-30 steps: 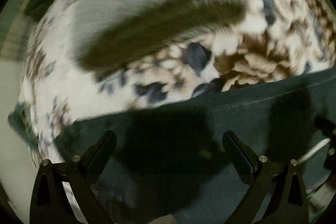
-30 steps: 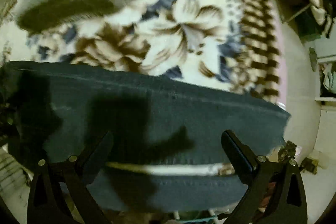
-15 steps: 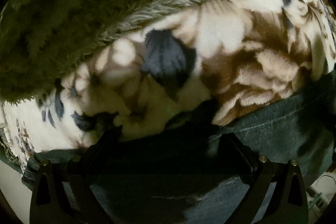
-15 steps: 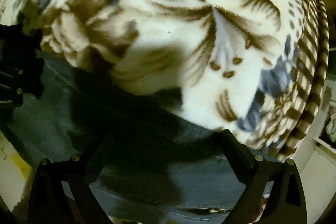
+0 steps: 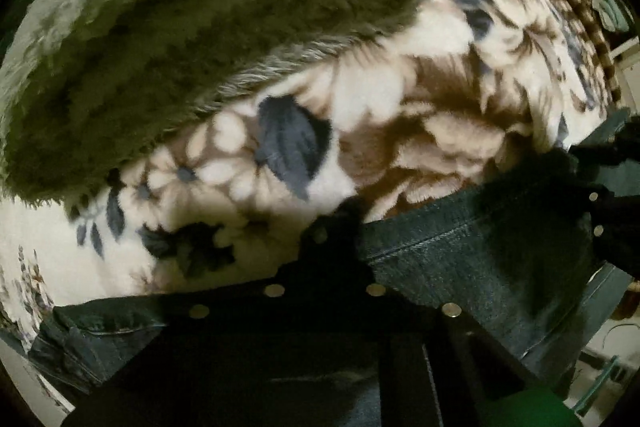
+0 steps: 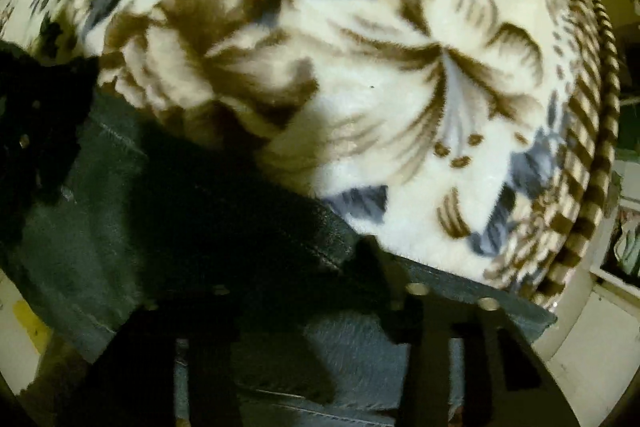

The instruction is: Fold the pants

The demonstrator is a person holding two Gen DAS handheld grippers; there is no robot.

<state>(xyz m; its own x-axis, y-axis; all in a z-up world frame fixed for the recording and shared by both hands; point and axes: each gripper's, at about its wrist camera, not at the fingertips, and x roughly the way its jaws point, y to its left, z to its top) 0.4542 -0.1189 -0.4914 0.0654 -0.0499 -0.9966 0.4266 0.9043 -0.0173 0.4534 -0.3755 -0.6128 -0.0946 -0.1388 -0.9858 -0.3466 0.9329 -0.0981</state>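
Pants: dark denim pants (image 5: pixel 472 259) lie along the near edge of a bed, spread over a floral blanket (image 5: pixel 400 107); in the right wrist view the same pants (image 6: pixel 100 235) run from the left side down to the near right, their far hem seam meeting the blanket.

Left gripper: the left gripper (image 5: pixel 336 223) points down at the pants' far edge. Its jaws have just been closing and are now drawn together, the black tips meeting at the hem; a fold of denim appears to be pinched between them, though the dark there hides the contact itself.

Right gripper: the right gripper (image 6: pixel 360 259) also points down at the far hem, further right along the pants. Its jaws have just been closing and now stand narrowed, with the denim edge between them. The shadow is too deep to tell whether the pads press the cloth.

Blanket: cream fleece with brown and blue-grey flowers, and a brown-and-cream striped border (image 6: pixel 588 131) at the right.

Far cover: an olive-green shaggy throw (image 5: pixel 200 47) lies on the blanket at the far left, well apart from the pants.

Other gripper seen: in the left wrist view a black gripper body (image 5: pixel 612 203) shows at the right edge, over the pants.
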